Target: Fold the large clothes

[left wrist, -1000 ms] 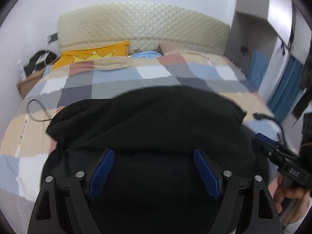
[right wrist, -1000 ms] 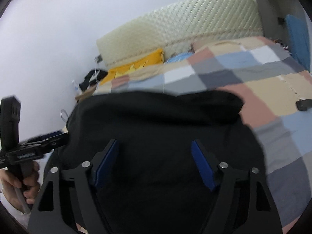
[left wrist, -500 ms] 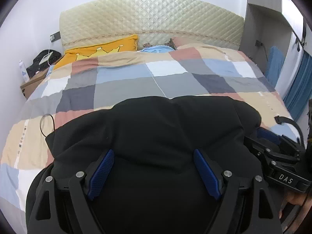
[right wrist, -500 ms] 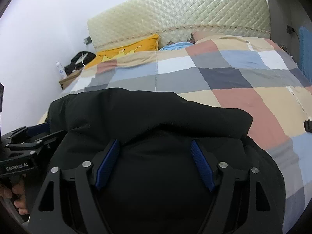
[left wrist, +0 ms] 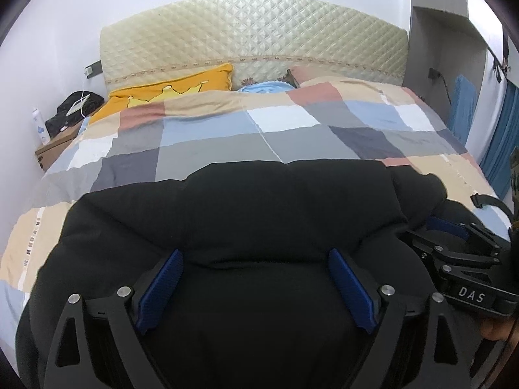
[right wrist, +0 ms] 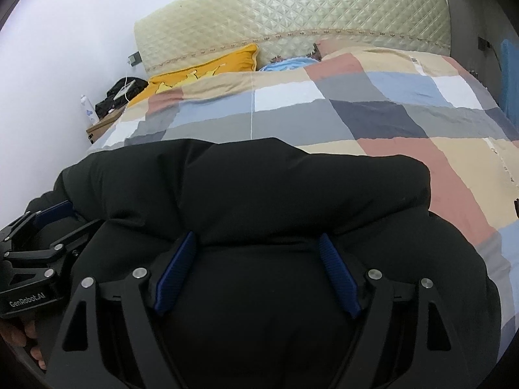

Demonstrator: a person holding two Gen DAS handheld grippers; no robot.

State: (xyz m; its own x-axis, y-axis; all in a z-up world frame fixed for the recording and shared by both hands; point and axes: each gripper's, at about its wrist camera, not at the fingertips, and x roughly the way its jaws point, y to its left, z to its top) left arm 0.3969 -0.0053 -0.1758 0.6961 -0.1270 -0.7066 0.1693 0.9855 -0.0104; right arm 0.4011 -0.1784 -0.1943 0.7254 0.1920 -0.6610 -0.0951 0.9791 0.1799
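A black padded jacket (left wrist: 259, 210) lies folded over on itself on the checked quilt (left wrist: 227, 149), its rounded fold edge toward the headboard. My left gripper (left wrist: 254, 256) sits low over the jacket's left part. Its jaws are opening, and the puffy top layer bulges between the blue pads without being squeezed. My right gripper (right wrist: 257, 236) is on the jacket's right part. Its jaws are starting to open, and the pads still hug a thick roll of fabric. Each view catches the other gripper at its edge: the right gripper (left wrist: 451, 236) and the left gripper (right wrist: 61, 223).
A quilted cream headboard (left wrist: 253, 39) and a yellow pillow (left wrist: 172, 90) are at the far end. A nightstand (left wrist: 55, 149) with a bottle and a black bag stands left of the bed. A blue curtain (left wrist: 499, 149) hangs at the right. A black strap (left wrist: 486, 201) lies on the quilt.
Both grippers came down and forward with the jacket's top layer, laying it flat over the lower part. The raised, blurred fabric has settled, so more quilt shows. The left pads stand slightly wider.
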